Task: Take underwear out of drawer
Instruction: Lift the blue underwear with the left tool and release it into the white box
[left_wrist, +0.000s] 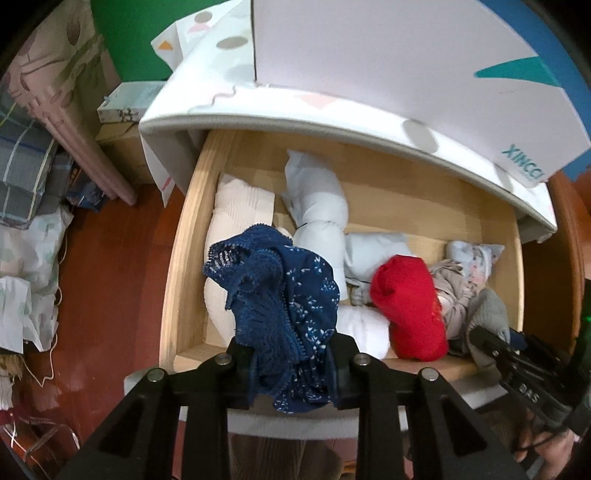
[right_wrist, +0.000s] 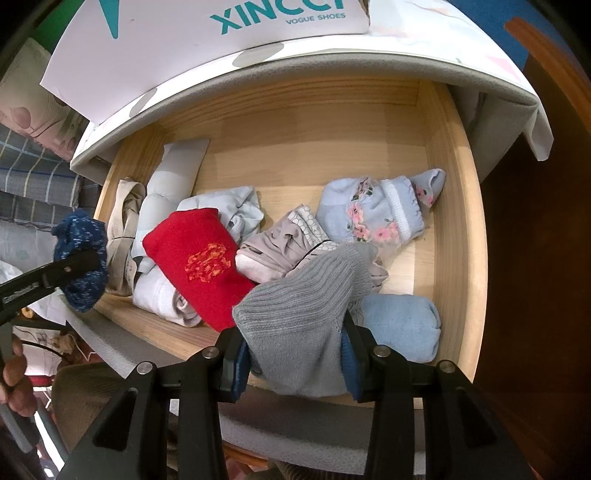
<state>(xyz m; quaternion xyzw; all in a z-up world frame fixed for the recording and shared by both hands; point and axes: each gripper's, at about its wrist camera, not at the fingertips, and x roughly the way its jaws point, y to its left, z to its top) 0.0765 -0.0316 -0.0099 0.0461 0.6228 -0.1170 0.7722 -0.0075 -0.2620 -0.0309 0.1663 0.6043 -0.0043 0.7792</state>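
Observation:
The wooden drawer (left_wrist: 177, 280) stands open, also seen in the right wrist view (right_wrist: 454, 221), with several folded garments in it. My left gripper (left_wrist: 291, 363) is shut on navy blue lace underwear (left_wrist: 280, 288) and holds it above the drawer's front left corner; it shows in the right wrist view (right_wrist: 83, 258) too. My right gripper (right_wrist: 295, 363) is shut on a grey ribbed garment (right_wrist: 303, 306) above the drawer's front edge. That gripper (left_wrist: 495, 347) and the grey garment (left_wrist: 487, 310) show at the right of the left wrist view.
In the drawer lie a red garment (right_wrist: 199, 254), a light blue floral piece (right_wrist: 373, 210), a beige piece (right_wrist: 280, 243), a light blue roll (right_wrist: 402, 325) and white rolls (left_wrist: 317, 206). A white shoe box (right_wrist: 207, 40) sits on the cabinet top. Bedding (left_wrist: 26, 173) lies left on the red floor.

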